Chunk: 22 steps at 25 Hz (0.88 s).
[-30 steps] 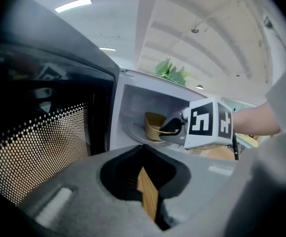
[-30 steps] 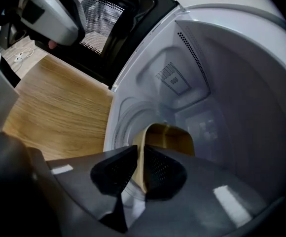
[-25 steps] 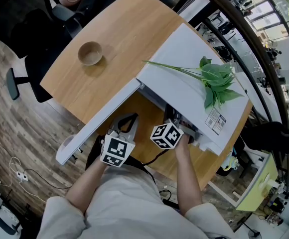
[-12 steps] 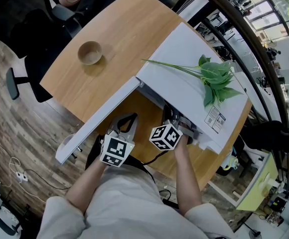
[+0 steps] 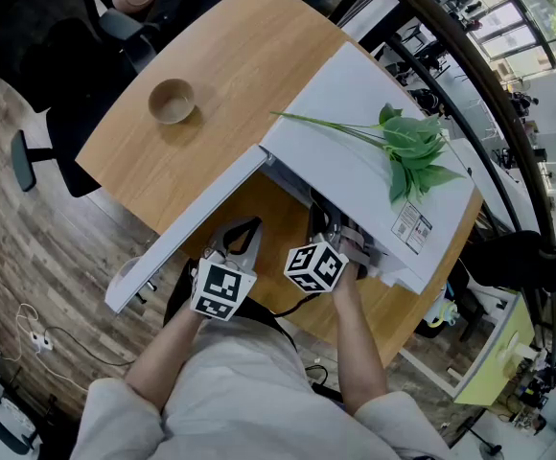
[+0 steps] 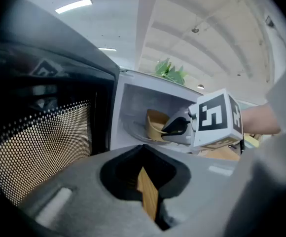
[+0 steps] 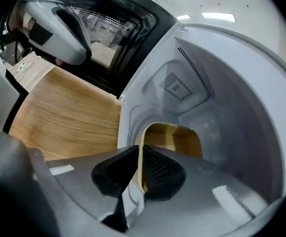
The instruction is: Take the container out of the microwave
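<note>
Microwave [image 5: 355,132] on wooden table [image 5: 230,65]; its door [image 5: 177,238] is swung open toward the lower left of the head view. Tan container [image 7: 175,135] sits inside the white cavity, lower centre of the right gripper view. Right gripper [image 7: 139,157] is in the cavity mouth, jaws clenched on the container's near wall. Left gripper [image 6: 144,154] is outside, between door and cavity, jaws together with nothing between them. Green plant [image 5: 407,151] lies on the microwave top.
</note>
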Motion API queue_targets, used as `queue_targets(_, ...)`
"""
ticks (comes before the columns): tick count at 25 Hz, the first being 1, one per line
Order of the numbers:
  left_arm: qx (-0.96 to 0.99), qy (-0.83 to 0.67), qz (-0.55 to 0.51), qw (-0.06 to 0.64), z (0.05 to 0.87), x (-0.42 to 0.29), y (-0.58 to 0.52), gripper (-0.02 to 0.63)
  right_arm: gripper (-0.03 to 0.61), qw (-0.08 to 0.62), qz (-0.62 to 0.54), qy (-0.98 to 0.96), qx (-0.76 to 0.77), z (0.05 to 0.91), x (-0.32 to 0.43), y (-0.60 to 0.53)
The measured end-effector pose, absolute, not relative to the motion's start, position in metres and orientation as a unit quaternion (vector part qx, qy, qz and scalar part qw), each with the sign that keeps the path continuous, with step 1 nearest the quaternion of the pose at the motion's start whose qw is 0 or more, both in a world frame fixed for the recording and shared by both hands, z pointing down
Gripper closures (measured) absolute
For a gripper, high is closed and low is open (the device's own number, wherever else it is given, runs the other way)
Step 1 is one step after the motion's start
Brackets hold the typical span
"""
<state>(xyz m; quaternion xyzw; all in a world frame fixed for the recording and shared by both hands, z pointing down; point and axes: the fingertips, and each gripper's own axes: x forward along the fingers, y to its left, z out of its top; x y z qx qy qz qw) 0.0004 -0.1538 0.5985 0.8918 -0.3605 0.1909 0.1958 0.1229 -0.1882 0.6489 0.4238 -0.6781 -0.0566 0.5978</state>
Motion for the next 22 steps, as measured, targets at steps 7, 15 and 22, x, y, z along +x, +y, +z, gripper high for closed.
queue_targets(7, 0.892, -0.361, 0.19, 0.195, 0.599, 0.001, -0.152, 0.611, 0.538, 0.596, -0.059, -0.681, 0.421, 0.648, 0.119, -0.184)
queue_targets(15, 0.891, -0.362, 0.19, 0.195, 0.599, 0.0, -0.149, 0.611, 0.538, 0.592, -0.059, -0.686, 0.418, 0.645, 0.113, -0.179)
queue_targets(22, 0.891, -0.364, 0.191, 0.193, 0.598, -0.001, -0.146, 0.611, 0.538, 0.588, -0.062, -0.69, 0.418, 0.643, 0.109, -0.175)
